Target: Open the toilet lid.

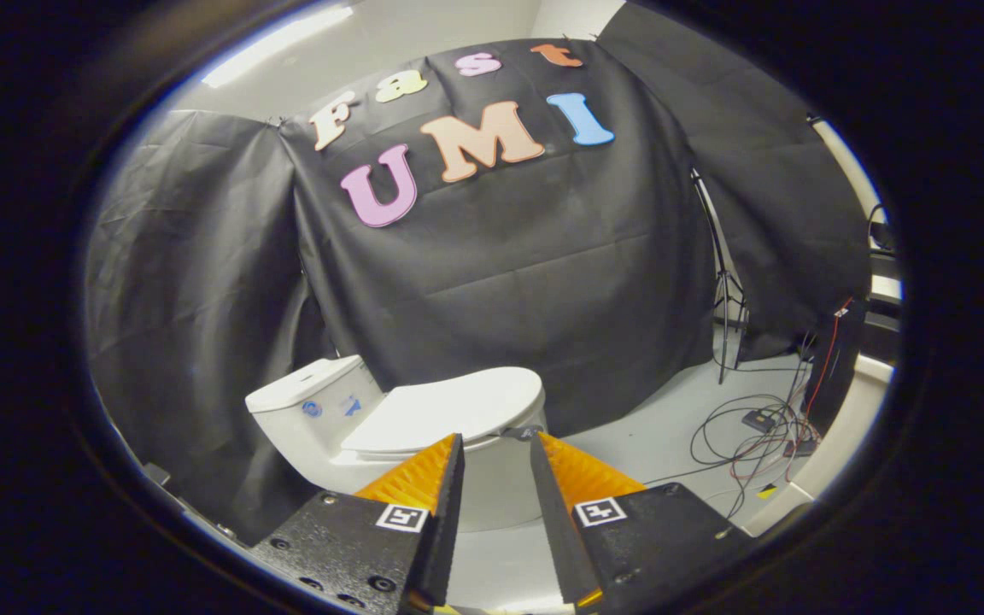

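My fingers point(496, 444) stand spread apart with an empty gap between them, pinching nothing. Their tips sit level with the front edge of the toilet lid point(445, 410), and through the gap I see the pale front of the toilet bowl point(492, 487) below that edge. Whether the tips already touch the lid's rim I cannot tell for sure; they look just in front of it rather than on it.

The lid lies flat and closed on the toilet point(355, 427), a smooth white oval that runs from the tank point(308, 397) toward my fingers. The tank stands beyond the lid and off to my left, close against the black cloth wall point(500, 282), with two small blue marks on its side that are too small to make out.

The black cloth hangs behind the toilet and wraps round to both sides. To my right, well apart from the toilet, a thin stand point(721, 290) rises from the pale floor point(663, 427) beside the edge of the cloth. Further right a tangle of cables point(757, 436) lies on the floor, black ones looped around a small dark box, with a red wire running up along a dark upright case. A bright strip light point(278, 43) shows overhead above the cloth.
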